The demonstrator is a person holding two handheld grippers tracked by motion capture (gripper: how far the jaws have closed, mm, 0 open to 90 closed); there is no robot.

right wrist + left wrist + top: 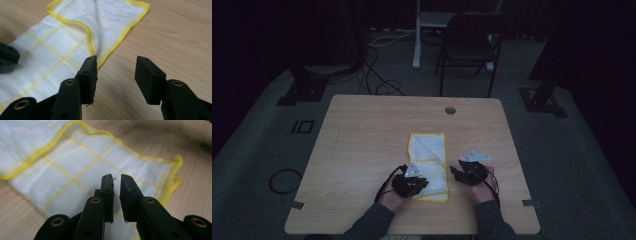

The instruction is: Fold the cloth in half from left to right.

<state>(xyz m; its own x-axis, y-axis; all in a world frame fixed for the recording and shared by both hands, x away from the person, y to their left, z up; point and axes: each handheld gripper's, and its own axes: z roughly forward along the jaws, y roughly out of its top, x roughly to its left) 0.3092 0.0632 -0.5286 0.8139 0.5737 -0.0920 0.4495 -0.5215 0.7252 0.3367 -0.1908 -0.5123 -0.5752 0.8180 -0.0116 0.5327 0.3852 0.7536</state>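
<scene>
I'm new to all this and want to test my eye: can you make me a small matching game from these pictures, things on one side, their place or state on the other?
Things:
1. left gripper
2. right gripper
3. cloth
4. chair

Places or states:
A. white with yellow edges, lying on the table
B. fingers wide apart, over bare wood
C. on the floor beyond the table
D. fingers nearly closed, over the cloth

Pairs: 1-D, 2-B, 3-A, 4-C

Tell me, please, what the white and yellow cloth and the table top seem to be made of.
The cloth looks like thin woven fabric, perhaps cotton: matte, with a fine weave, soft wrinkles, a stitched yellow hem and yellow grid lines. The table top looks like light wood or a wood-pattern laminate: smooth with printed-looking grain and small knots; the pictures cannot settle which.
</scene>
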